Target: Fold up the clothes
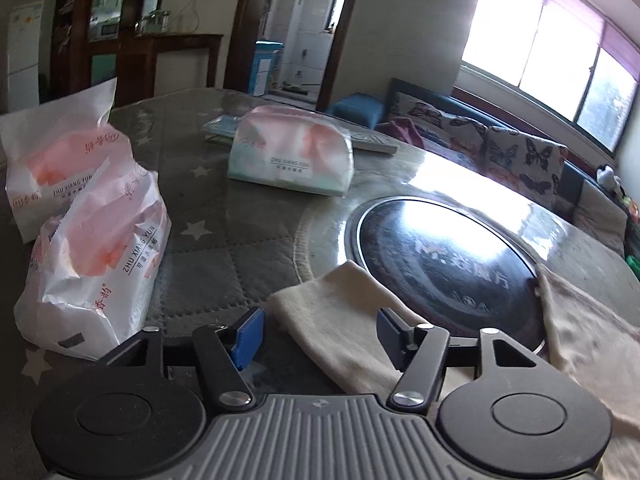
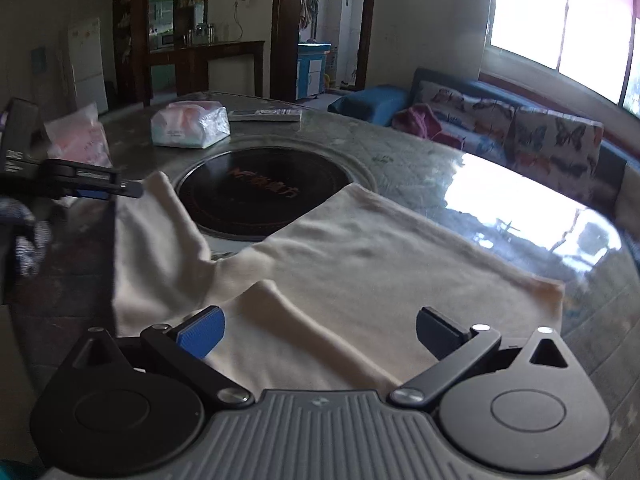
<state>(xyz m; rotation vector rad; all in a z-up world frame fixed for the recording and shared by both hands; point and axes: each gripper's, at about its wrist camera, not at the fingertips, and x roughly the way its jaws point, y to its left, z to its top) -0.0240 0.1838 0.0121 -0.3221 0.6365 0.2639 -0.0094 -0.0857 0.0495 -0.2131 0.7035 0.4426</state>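
Both the left gripper [image 1: 318,334] and right gripper [image 2: 320,334] hover wide open, empty, over the cream garment [image 2: 360,264]; a shallow pinch risks slipping off it.

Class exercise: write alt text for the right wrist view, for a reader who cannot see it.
An open right gripper hovers over a cream garment spread on a round table, a sleeve trailing left beside the table's black centre disc. The left gripper enters from the left; a tissue pack and remote lie beyond.
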